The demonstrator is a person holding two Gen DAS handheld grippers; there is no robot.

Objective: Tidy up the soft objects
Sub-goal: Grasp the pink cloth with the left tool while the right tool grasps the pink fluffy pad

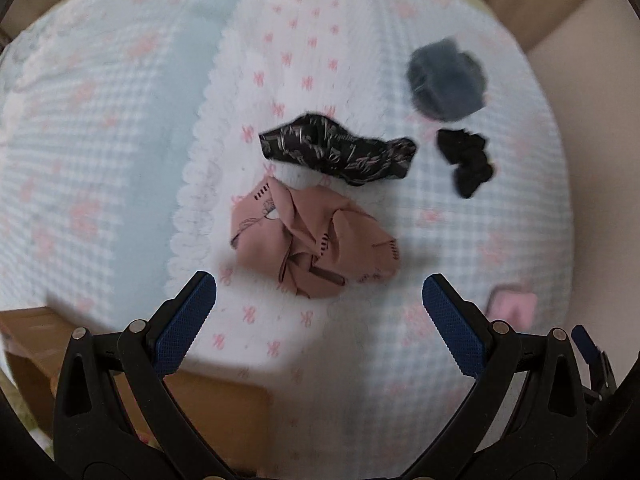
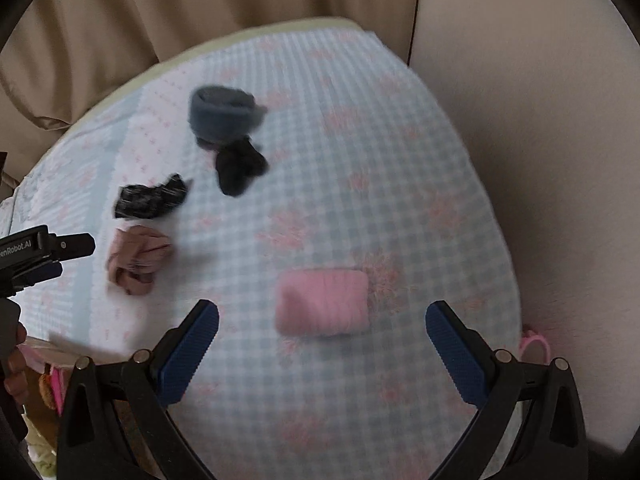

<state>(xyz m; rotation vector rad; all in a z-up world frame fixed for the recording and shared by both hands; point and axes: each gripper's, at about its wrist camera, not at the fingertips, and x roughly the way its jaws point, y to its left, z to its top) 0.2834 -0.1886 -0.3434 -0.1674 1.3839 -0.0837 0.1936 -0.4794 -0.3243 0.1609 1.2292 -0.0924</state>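
Observation:
Several soft items lie on a checked bedspread [image 1: 100, 160] [image 2: 400, 140]. A crumpled dusty-pink cloth [image 1: 312, 240] [image 2: 136, 260] lies just beyond my left gripper [image 1: 319, 292], which is open and empty. Behind it sits a black patterned cloth [image 1: 340, 152] [image 2: 152, 198]. A small black cloth [image 1: 468, 162] [image 2: 238, 170] and a rolled grey-blue item [image 1: 446, 78] [image 2: 224, 114] lie farther back. A folded pink piece [image 2: 322, 302] [image 1: 514, 308] rests just ahead of my right gripper [image 2: 322, 316], open and empty. The left gripper [image 2: 52, 256] shows at the right wrist view's left edge.
A brown cardboard box [image 1: 216, 408] stands below the bed's near edge on the left. Beige curtains [image 2: 160, 8] hang behind the bed and a pale wall [image 2: 540, 120] runs along its right side. A pink plastic piece [image 2: 534, 340] pokes out at the bed's right edge.

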